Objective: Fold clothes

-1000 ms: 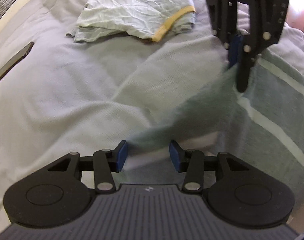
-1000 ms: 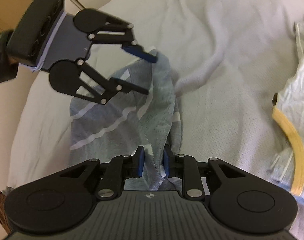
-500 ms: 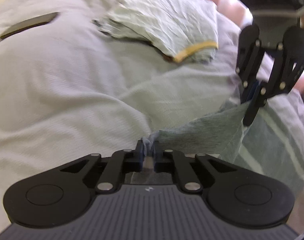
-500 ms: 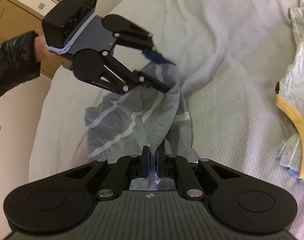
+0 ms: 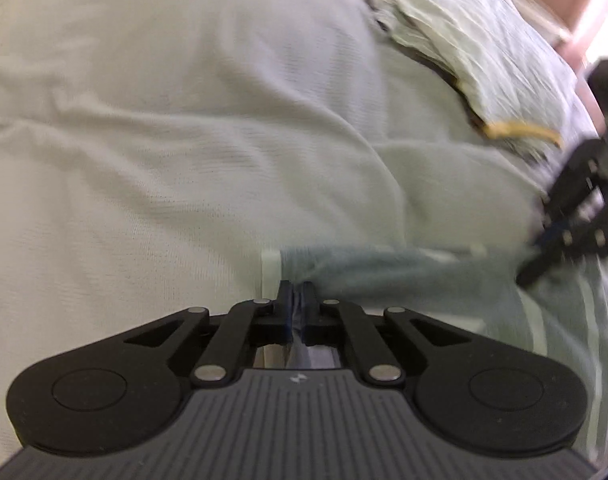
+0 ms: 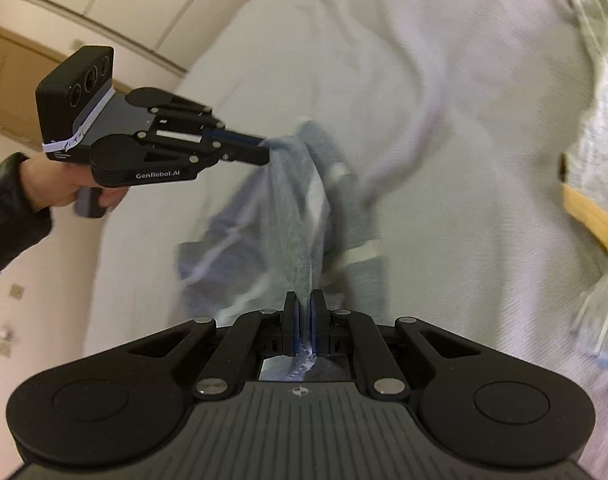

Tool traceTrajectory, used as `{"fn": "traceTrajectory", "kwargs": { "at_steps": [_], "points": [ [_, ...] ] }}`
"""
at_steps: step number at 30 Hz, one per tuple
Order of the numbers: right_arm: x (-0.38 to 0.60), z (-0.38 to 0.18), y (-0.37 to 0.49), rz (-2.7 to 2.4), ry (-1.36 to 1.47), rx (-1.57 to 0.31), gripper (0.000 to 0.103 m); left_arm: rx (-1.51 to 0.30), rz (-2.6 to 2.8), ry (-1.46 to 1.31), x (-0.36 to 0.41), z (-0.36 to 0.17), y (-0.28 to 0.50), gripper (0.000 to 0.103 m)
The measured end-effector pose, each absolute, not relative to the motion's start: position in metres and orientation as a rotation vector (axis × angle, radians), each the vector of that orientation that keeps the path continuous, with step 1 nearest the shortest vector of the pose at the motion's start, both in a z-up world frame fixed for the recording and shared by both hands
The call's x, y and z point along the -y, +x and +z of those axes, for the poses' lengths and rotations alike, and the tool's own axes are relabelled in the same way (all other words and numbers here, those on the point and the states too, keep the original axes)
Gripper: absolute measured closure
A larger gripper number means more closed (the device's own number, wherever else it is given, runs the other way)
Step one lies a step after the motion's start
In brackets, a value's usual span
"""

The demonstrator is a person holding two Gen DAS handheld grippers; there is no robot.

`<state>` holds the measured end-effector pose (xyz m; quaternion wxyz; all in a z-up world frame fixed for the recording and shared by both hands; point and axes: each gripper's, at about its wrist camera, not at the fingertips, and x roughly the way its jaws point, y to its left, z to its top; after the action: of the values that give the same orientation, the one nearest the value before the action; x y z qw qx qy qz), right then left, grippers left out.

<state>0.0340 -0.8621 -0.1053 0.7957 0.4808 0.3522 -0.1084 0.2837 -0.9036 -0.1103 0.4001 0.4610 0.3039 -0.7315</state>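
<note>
You are pinching the soft, limp striped garment (image 6: 292, 216) in both closed grippers, left (image 6: 264, 148) at its 11 o'clock edge, right (image 6: 303, 312) at 6 o'clock.

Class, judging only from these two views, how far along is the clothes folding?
Done: a pale garment with yellow trim lies folded on the bed. In hand: left tongs and right tongs both grip the grey striped garment, lifted. Left: folding it.
</note>
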Motion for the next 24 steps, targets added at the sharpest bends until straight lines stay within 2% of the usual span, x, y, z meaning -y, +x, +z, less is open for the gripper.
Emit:
{"fn": "traceTrajectory", "kwargs": {
  "at_steps": [3, 4, 5, 7, 10, 16, 24],
  "points": [
    [0.864, -0.112, 0.03, -0.287, 1.047, -0.754, 0.093, -0.768, -1.839, 1.099, 0.903, -0.106, 0.29, 0.097],
    [0.864, -0.114, 0.029, -0.304, 1.052, -0.75, 0.091, -0.767, -1.834, 1.077, 0.902, -0.105, 0.291, 0.089],
    [0.864, -0.115, 0.027, -0.32, 1.057, -0.744, 0.085, -0.761, -1.826, 1.065, 0.899, -0.101, 0.295, 0.086],
    [0.86, -0.111, 0.021, -0.348, 1.062, -0.725, 0.084, -0.745, -1.81, 1.027, 0.889, -0.093, 0.302, 0.083],
    [0.854, -0.098, 0.013, -0.399, 1.019, -0.709, 0.078, -0.72, -1.794, 0.955, 0.869, -0.078, 0.312, 0.082],
    [0.841, -0.062, 0.04, -0.355, 0.805, -0.686, 0.078, -0.732, -1.785, 0.844, 0.826, -0.07, 0.307, 0.082],
    [0.865, -0.103, 0.1, -0.375, 0.788, -0.748, 0.08, -0.761, -1.714, 0.8, 0.763, -0.082, 0.3, 0.079]
  ]
}}
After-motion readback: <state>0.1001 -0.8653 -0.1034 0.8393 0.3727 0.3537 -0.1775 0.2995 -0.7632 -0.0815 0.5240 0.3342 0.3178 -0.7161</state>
